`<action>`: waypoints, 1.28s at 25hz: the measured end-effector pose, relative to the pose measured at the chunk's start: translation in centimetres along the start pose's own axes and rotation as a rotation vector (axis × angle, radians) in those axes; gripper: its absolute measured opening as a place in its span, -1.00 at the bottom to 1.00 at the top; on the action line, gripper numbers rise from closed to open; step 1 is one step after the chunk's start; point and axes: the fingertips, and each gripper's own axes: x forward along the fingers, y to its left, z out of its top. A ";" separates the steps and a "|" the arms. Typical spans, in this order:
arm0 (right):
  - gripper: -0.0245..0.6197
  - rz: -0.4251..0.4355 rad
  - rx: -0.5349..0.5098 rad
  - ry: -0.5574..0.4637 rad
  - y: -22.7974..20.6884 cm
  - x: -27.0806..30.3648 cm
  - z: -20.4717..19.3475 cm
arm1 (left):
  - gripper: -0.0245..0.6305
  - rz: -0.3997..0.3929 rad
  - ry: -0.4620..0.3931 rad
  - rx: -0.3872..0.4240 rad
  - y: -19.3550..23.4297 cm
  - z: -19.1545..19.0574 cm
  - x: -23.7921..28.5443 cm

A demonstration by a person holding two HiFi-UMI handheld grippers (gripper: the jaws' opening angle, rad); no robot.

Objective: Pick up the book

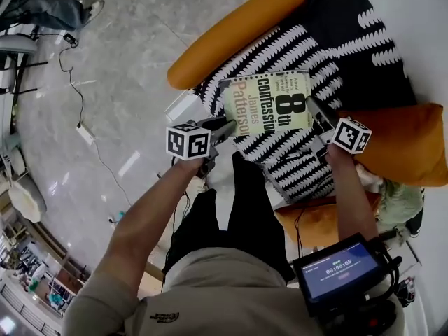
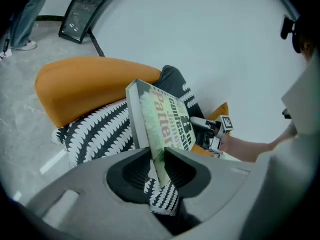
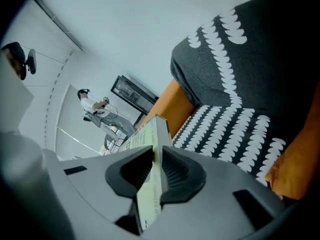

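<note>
Book [image 1: 269, 103] sits mid-frame in the head view, cover up w/ the title readable, over the chair seat. It looks lifted clear of the cushion [image 1: 329, 40], tho the gap at its far edge isn't certain. Left gripper [image 1: 225, 126] is clamped on the book's left-hand edge and right gripper [image 1: 315, 110] on its right-hand edge. Each gripper view shows the jaws pinching the book (only a shallow bite on both sides).

Risk, as I judge it: it looks like a soft paperback held by the margins only. If the hands drift apart, one edge prob. pulls out and the book swings from the other. Squeezing inward could bow it, and uneven tilt could twist it loose.

Below is a black cushion w/ white pattern, w/ orange chair arms [image 1: 231, 26] at upper centre and lower right. Glossy grey stone floor [image 1: 119, 47] fills the left half, w/ a cable [image 1: 77, 103] trailing across. Another person [image 3: 97, 109] stands far off, mid-left in the right gripper view.
</note>
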 end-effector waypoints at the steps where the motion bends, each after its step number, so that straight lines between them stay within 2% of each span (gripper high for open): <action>1: -0.72 0.020 0.049 0.020 -0.4 0.3 -1.1 | -0.64 0.029 0.030 -0.023 0.0 -0.6 -0.5; 4: -0.72 0.032 0.112 0.032 -1.8 0.6 -1.0 | -0.65 0.053 0.071 -0.058 -0.1 -0.3 0.3; 9: -0.73 0.002 0.121 0.004 -5.0 1.5 0.8 | -0.65 0.019 0.097 -0.074 1.0 0.6 4.0; 12: -0.73 0.017 0.136 -0.001 -6.8 2.3 0.9 | -0.65 0.021 0.103 -0.092 1.7 0.3 5.6; 18: -0.74 0.041 0.128 0.007 -1.8 0.5 0.2 | -0.65 0.024 0.101 -0.094 -0.4 -0.5 1.0; 22: -0.74 0.056 0.131 -0.010 -1.8 0.6 0.5 | -0.65 0.028 0.084 -0.076 -0.2 0.3 1.0; 32: -0.75 0.076 0.111 -0.065 -0.5 -0.1 1.0 | -0.65 0.001 0.072 -0.091 -0.4 -0.2 0.5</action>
